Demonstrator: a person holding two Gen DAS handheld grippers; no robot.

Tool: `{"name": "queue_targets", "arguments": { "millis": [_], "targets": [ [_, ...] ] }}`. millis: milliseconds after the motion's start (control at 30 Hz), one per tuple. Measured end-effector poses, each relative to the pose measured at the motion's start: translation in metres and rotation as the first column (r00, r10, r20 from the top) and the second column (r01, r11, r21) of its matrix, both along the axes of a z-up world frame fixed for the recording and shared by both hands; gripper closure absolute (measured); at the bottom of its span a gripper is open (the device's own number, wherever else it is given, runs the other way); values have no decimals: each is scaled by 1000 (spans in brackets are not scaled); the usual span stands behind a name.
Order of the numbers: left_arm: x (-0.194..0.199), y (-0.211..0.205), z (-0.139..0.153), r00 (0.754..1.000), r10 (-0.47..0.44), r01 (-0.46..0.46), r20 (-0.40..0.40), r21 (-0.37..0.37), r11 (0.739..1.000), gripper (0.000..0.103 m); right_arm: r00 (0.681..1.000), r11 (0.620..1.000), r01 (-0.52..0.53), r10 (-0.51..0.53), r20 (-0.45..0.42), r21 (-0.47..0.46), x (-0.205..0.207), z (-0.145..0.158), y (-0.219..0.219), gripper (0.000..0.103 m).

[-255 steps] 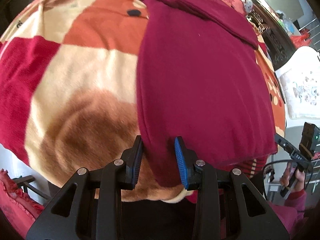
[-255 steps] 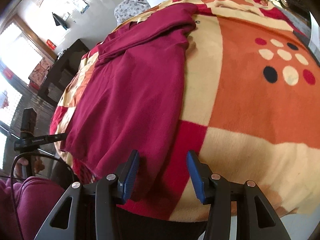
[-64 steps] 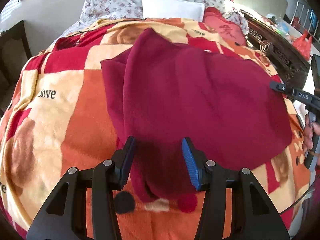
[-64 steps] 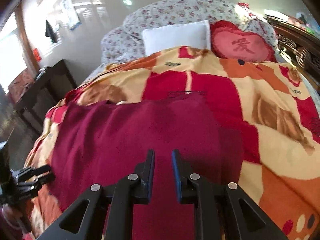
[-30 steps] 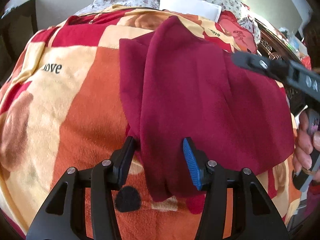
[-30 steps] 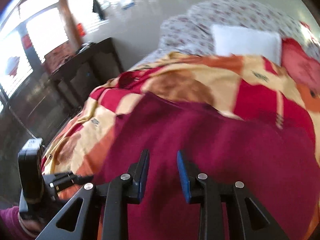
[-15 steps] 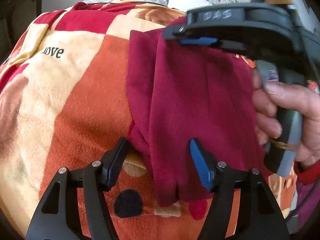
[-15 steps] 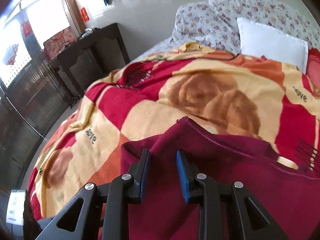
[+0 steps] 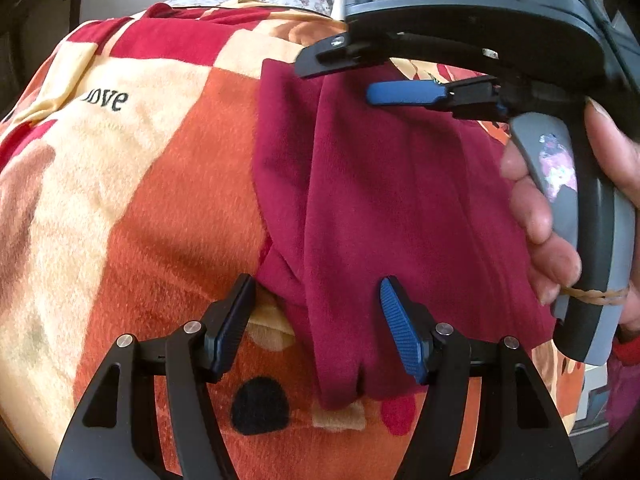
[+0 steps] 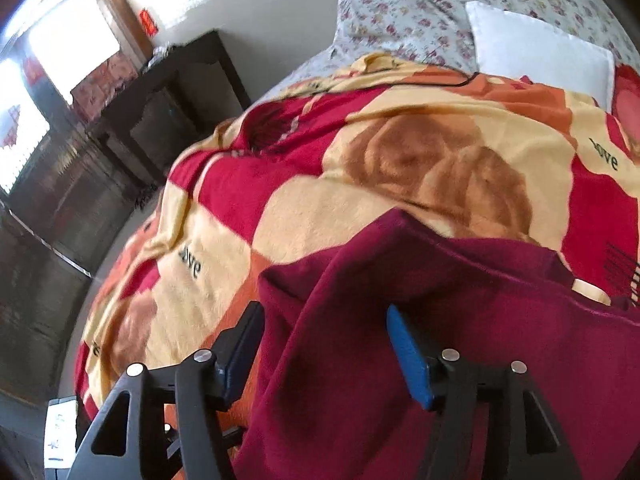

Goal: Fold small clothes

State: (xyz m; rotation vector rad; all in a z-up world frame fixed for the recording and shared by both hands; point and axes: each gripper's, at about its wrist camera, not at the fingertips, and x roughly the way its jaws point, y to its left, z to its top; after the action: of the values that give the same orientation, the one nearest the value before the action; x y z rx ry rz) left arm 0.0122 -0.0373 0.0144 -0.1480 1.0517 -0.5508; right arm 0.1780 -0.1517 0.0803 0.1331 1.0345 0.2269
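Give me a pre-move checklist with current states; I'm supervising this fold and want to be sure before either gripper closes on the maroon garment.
1. Left gripper open: ok, jaws wide apart.
2. Cloth between the left jaws: ok, the near end of the maroon garment lies there.
3. Right gripper open: ok, jaws spread over the garment's far edge.
4. Grippers apart from each other: ok, a stretch of cloth separates them in the left wrist view.
5. Garment lies flat: not ok, a long ridge runs down it and the near end is bunched.
6. Blanket outside the left jaws: cannot tell, it shows directly behind the gap.
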Motion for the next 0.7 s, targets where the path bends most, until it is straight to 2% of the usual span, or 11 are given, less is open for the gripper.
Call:
{"name": "queue_targets", "arguments": {
  "millis": [100, 167, 233, 367, 500, 533, 567, 600, 633, 667, 700],
  "targets": [
    [-6, 11, -1, 1000, -3, 2, -11, -52, 999, 38, 1000, 998, -21, 21, 5, -52, 4, -1, 14, 35],
    [-9, 20, -3, 1000, -2, 0, -17, -93, 996, 38, 1000, 997, -26, 26, -1, -75, 8, -3, 21, 27],
    [-12, 26, -5, 1000, -4, 2, -13, -121, 993, 38, 1000, 991, -24, 23, -6, -130, 12, -7, 32, 25],
    [-19, 28, -5, 1000, -6, 6, 7, -116, 993, 38, 1000, 965, -8, 7, -7, -264, 17, -20, 47, 19],
    [-26, 28, -5, 1000, -5, 7, 11, -119, 993, 38, 999, 917, -29, 41, 21, -398, 12, -30, 61, 20],
    [-27, 29, -5, 1000, -7, 8, 9, -121, 993, 38, 998, 904, -31, 51, 36, -427, 8, -30, 61, 30],
    [-24, 28, -4, 1000, -9, 10, 8, -121, 993, 38, 998, 899, -19, 47, 52, -437, 6, -28, 58, 48],
    [-24, 27, -4, 1000, -13, 14, 7, -119, 993, 38, 997, 913, -14, 45, 65, -407, 3, -23, 49, 55],
    [-22, 27, -3, 1000, -19, 20, 7, -116, 993, 38, 997, 938, -14, 39, 66, -347, 0, -17, 37, 72],
    [-20, 27, -2, 1000, -24, 25, 8, -111, 994, 38, 998, 962, -12, 29, 58, -274, -1, -11, 23, 85],
    [-19, 26, 0, 1000, -26, 27, 11, -105, 994, 38, 999, 983, -8, 18, 51, -182, -3, -5, 10, 85]
  ]
}}
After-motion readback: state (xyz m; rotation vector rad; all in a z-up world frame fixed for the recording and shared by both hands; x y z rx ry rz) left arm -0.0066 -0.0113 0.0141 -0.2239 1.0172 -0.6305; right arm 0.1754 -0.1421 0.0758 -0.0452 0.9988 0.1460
